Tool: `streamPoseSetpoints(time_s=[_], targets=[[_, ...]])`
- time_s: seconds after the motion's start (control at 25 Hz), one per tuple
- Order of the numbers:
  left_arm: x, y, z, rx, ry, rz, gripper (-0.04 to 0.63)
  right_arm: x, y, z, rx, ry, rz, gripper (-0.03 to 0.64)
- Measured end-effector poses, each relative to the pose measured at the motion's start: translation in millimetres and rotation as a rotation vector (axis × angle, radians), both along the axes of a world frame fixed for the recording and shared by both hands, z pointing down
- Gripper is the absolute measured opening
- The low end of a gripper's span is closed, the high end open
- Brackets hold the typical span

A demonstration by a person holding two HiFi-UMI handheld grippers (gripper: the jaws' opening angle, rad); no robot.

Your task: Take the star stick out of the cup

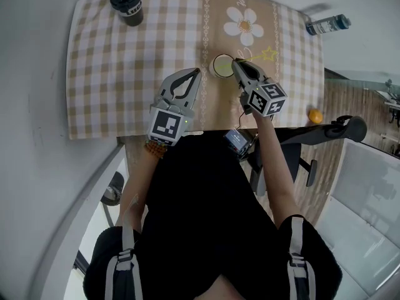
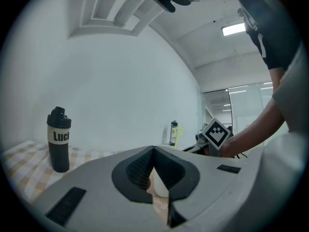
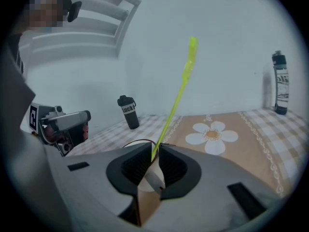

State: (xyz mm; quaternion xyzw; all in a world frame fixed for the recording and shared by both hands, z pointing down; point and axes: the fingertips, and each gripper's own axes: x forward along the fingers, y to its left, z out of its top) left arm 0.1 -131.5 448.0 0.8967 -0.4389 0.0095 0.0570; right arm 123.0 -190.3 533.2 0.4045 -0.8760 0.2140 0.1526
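Note:
A white paper cup point(image 1: 221, 65) stands mid-table on the checked cloth point(image 1: 112, 74). The yellow-green star stick point(image 3: 181, 93) leans out of it, and its star point(image 1: 269, 54) shows to the right of the cup. My right gripper point(image 1: 237, 62) sits at the cup's right rim, shut on the stick's lower part point(image 3: 155, 150). Just left of the cup, my left gripper point(image 1: 199, 72) is shut with nothing in it point(image 2: 153, 149). Part of the cup point(image 2: 160, 186) shows behind its jaws. From the left gripper view, the right gripper's marker cube point(image 2: 216, 133) is at right.
A black tumbler point(image 1: 127, 4) point(image 3: 128, 112) stands at the far left corner. A water bottle point(image 1: 327, 25) point(image 3: 280, 82) stands past the far right edge of the cloth. An orange ball point(image 1: 315, 115) and a chair point(image 1: 325, 133) are on the floor at right.

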Motion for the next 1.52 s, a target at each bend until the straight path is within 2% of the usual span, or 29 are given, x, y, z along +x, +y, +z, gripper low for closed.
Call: streamPoseSetpoints(time_s=[0.44,0.84,1.52], targets=[[0,0,3,-0.005,-0.012,0.007,0.005,1,1,-8,0.038,0.007,0.005,0.037],[1,1,3,-0.004,-0.022,0.015,0.005,-20,11,-18,0.105,0.056,-0.072,0.015],[1,4,4,0.0,-0.029,0.024,0.005,-21,16,-42,0.148,0.039,-0.042,0.015]])
